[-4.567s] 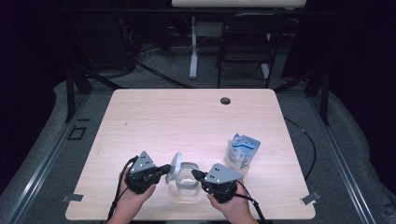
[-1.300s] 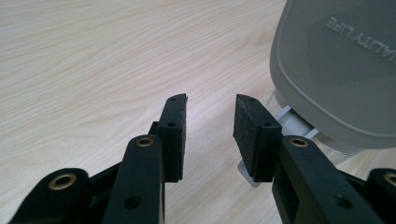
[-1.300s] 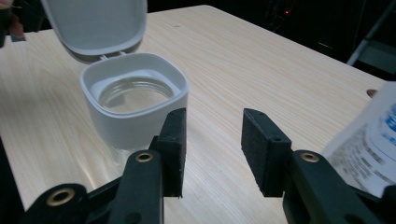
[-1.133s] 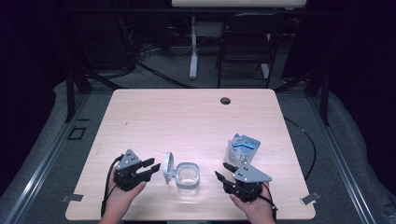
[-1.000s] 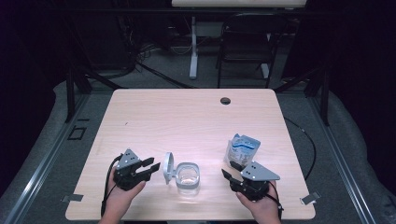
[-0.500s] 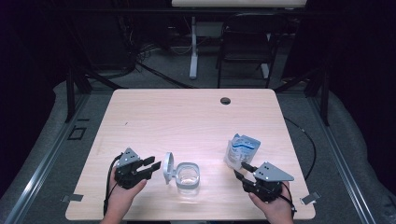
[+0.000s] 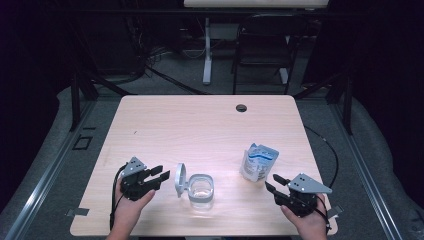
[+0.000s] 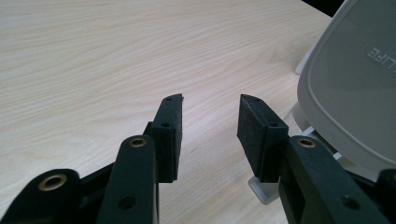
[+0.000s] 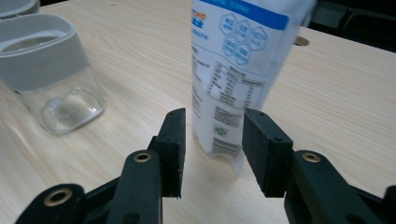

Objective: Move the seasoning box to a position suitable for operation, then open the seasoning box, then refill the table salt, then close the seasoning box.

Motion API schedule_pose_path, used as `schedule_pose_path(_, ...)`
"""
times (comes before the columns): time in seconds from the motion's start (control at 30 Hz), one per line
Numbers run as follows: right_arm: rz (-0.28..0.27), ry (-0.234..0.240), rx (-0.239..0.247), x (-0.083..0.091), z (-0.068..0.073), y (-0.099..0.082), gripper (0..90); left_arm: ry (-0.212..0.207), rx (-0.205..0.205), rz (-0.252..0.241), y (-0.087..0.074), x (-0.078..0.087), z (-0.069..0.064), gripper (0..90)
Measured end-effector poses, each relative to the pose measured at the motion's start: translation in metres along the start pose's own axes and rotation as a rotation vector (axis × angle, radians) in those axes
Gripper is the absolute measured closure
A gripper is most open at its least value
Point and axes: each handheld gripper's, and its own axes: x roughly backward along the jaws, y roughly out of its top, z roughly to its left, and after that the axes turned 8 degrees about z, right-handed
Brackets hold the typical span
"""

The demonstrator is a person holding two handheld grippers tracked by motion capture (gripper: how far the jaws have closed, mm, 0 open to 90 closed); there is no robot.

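Lid (image 7: 180,178) flipped open on the clear jar (image 7: 201,190) already. Pouch (image 7: 258,162) standing just beside right gripper (image 7: 273,183), not grabbed yet. Left gripper (image 7: 161,173) half open too, jaws just widened, holding nothing.

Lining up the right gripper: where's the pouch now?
High view: the pouch stands right of the open container, just ahead of the right gripper.

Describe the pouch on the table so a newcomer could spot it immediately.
On the light wooden table, look toward its near right part, just ahead of the right claw. There stands the white plastic pouch with blue print, upright. Unlike the clear glass jar with the grey hinged lid to its left, it is opaque, soft-sided and printed.
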Motion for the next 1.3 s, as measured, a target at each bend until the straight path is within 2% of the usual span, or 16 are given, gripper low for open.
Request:
schedule_pose_path(0.1,-0.004,-0.007,-0.012,0.001,-0.004,-0.002,59.3,0.005,-0.008,0.005,0.001,0.001,0.0,59.5)
schedule_pose_path(0.2,-0.01,-0.036,-0.025,0.001,-0.009,-0.005,52.9,0.021,-0.014,0.0,0.001,0.001,-0.001,58.5)
schedule_pose_path(0.27,-0.019,-0.037,-0.033,0.0,-0.01,-0.007,50.4,0.023,-0.013,-0.003,0.001,0.001,-0.001,57.6)
schedule_pose_path(0.57,-0.005,-0.091,-0.015,-0.011,-0.012,-0.013,42.4,0.024,0.007,-0.009,0.0,0.004,0.004,57.5)
schedule_pose_path(0.63,-0.009,-0.095,-0.018,-0.012,-0.012,-0.013,42.1,0.037,0.009,-0.014,-0.001,0.004,0.005,57.5)
schedule_pose_path(0.77,-0.02,-0.067,-0.04,-0.017,-0.015,-0.008,38.9,0.043,0.018,-0.022,-0.001,0.007,0.005,57.4)
schedule_pose_path(0.87,-0.015,-0.044,-0.038,-0.023,-0.016,-0.005,37.4,0.045,0.015,-0.019,0.0,0.007,0.005,57.4)
schedule_pose_path(1.07,0.0,-0.02,-0.04,-0.035,-0.019,-0.002,35.2,0.045,0.006,-0.014,0.001,0.008,0.003,57.4)
schedule_pose_path(1.3,-0.005,0.002,-0.065,-0.045,-0.021,-0.001,35.7,0.042,0.0,-0.025,0.001,0.008,0.004,57.4)
